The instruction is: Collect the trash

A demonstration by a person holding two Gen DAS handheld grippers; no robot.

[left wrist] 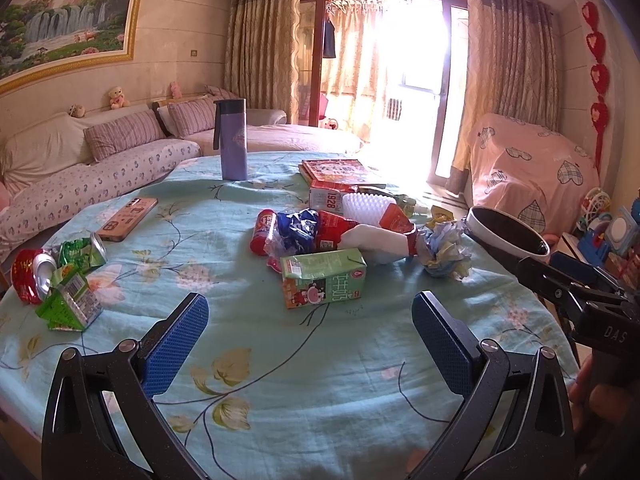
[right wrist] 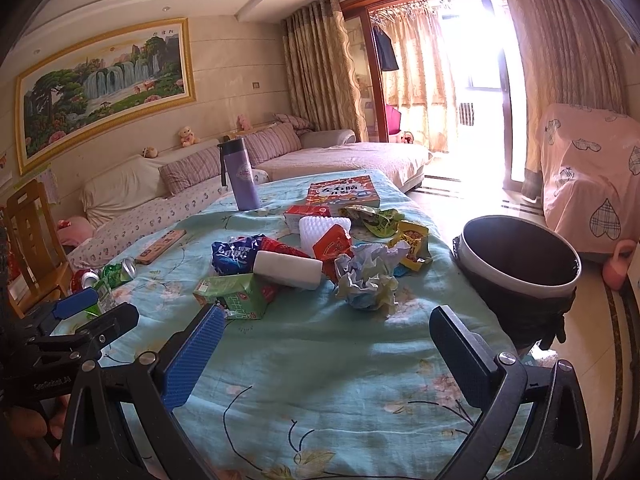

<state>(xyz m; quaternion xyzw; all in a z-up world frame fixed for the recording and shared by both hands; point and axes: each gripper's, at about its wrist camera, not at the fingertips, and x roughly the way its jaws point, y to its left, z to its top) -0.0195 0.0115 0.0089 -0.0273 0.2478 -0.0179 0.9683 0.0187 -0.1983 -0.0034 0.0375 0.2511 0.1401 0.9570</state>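
Trash lies heaped mid-table: a green milk carton, a blue wrapper, a white roll, a crumpled paper ball, and red and yellow snack bags. Crushed cans and green packets sit at the table's left edge. A dark bin with a white rim stands off the table's right edge. My left gripper is open, short of the carton. My right gripper is open, short of the paper ball.
A purple flask, a phone, a book and a red-white box also sit on the flowered cloth. A sofa runs along the left, and a covered chair stands beyond the bin.
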